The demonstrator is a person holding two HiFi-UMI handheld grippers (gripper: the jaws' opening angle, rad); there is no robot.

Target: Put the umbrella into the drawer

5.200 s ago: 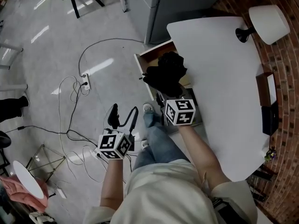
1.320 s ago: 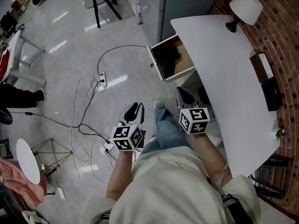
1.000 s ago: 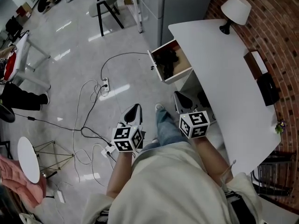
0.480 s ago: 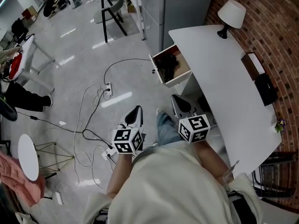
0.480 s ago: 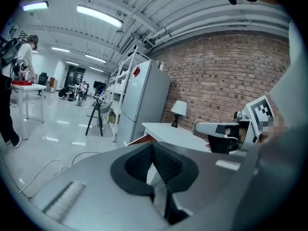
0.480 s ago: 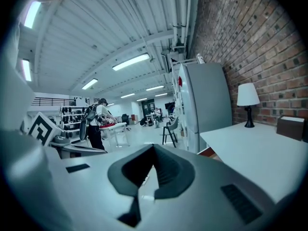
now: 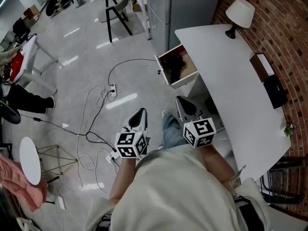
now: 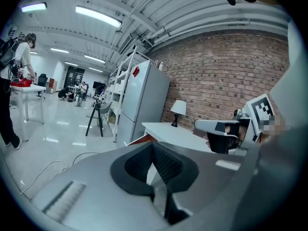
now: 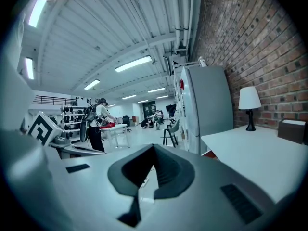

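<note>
Lying bunched in the open drawer [image 7: 186,82], the black umbrella [image 7: 175,66] is well apart from both grippers; the drawer juts out from the far end of the white desk [image 7: 236,81], on the side away from the brick wall, with a lamp [image 7: 239,12] standing on the desk beyond it; the left gripper [image 7: 140,115] hangs over the grey floor [image 7: 72,81], nearer the person than the drawer and to its left in the head view; its jaws are pressed together with nothing between them; the right gripper [image 7: 185,104] is held just beside the desk's edge, between the person and the drawer, and is the closer of the two to the umbrella; its jaws are likewise closed and empty; neither gripper touches the umbrella or the drawer; loose cables [image 7: 91,129] trail across the floor to the left gripper's side
</note>
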